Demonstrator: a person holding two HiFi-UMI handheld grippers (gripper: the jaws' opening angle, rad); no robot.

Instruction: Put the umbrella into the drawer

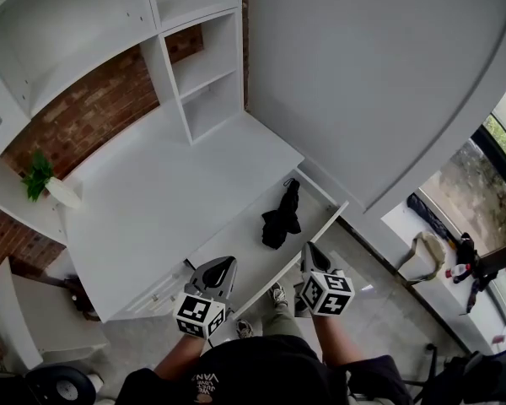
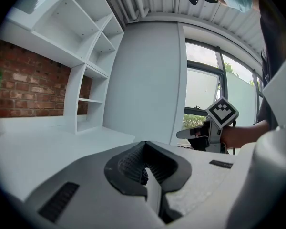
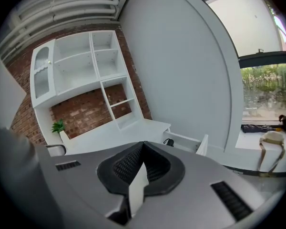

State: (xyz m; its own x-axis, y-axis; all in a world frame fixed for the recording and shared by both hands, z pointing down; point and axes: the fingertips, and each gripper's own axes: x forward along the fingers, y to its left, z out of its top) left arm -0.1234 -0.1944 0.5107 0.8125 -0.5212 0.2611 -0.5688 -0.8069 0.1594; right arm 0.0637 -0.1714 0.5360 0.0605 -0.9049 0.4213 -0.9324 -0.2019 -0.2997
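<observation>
Plant (image 1: pixel 38 175): green, in a white pot, on the far left end of the worktop against the brick wall (image 1: pixel 93 112).
Shelves (image 1: pixel 204 74): white open compartments, standing on the back of the worktop.
Worktop (image 1: pixel 152 201): white and bare over most of its top.
Left tool (image 1: pixel 223 264): held in front of the worktop's near edge, just left of the drawer. Its own view shows the jaws (image 2: pixel 144 171) pressed together with nothing between them.
Drawer (image 1: pixel 236 256): white, pulled out from under the worktop's right part, with a pale floor and low walls.
Umbrella (image 1: pixel 280 216): black and folded short, with its cloth loose and rumpled into a lumpy bundle. A thinner dark end points toward the back of the drawer. It lies on the drawer floor near the right-hand wall, touched by neither tool. In the right gripper view it is only a small dark shape (image 3: pixel 168 141) inside the drawer.
Right tool (image 1: pixel 306 247): held just outside the drawer's front right corner, close to the umbrella but apart from it. Its jaws (image 3: pixel 141 170) are fully closed and hold nothing. In the left gripper view it (image 2: pixel 186 134) points left, its marker cube uppermost.
Ledge (image 1: pixel 405 226): white, under the window at far right, with a tan strapped bag (image 1: pixel 422 256) on it.
</observation>
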